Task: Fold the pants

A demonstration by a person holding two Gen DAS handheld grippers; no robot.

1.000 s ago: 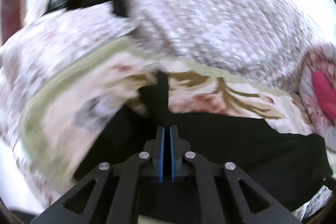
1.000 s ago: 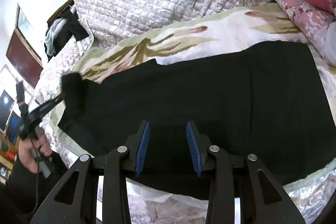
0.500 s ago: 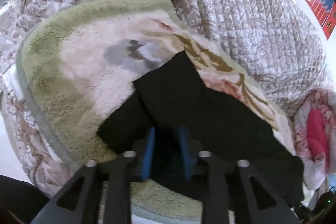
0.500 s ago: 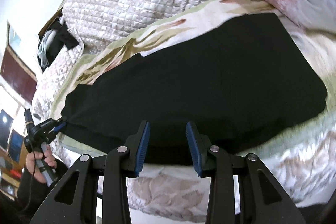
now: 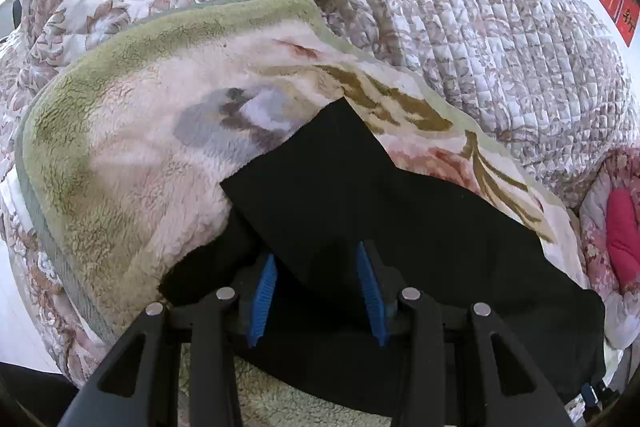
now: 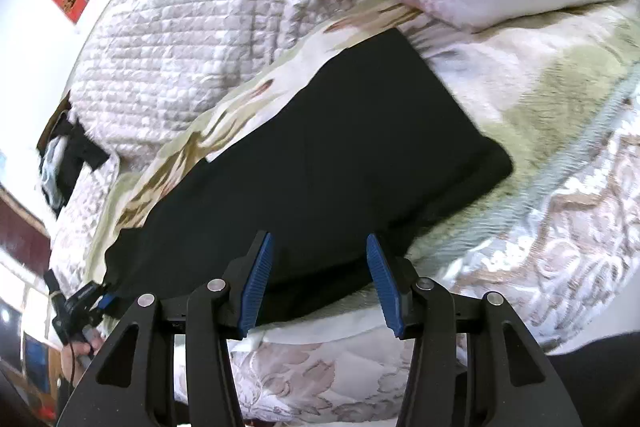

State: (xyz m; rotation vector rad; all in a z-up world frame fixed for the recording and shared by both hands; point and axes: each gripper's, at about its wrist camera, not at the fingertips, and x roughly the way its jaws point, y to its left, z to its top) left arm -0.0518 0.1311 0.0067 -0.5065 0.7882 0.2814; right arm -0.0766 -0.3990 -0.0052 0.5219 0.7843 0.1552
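The left hand-held gripper [image 5: 316,291] is opening, its blue pads [image 5: 262,297] standing clear on either side of the black pants [image 5: 400,227], pressing on nothing. One pant-leg end is lying folded over toward 12 o'clock in the left wrist view, its corner resting on the plush floral blanket [image 5: 132,147]; the jaws are probably letting go there so the fold settles flat.

The right hand-held gripper [image 6: 318,285] is opening too, jaws spread over the near edge of the pants [image 6: 320,163], with dark cloth lying between the pads but not pinched. From that view the garment is stretching from 8 o'clock, where the other gripper [image 6: 86,301] is sitting at the leg end, up to a squared end near 2 o'clock. That placement is likely putting one gripper near each end for the next fold.

The blanket is covering the bed, with a quilted bedspread [image 5: 480,27] bunched behind at 12 o'clock and a pink-patterned pillow [image 5: 620,227] at 3 o'clock. No containers are showing.
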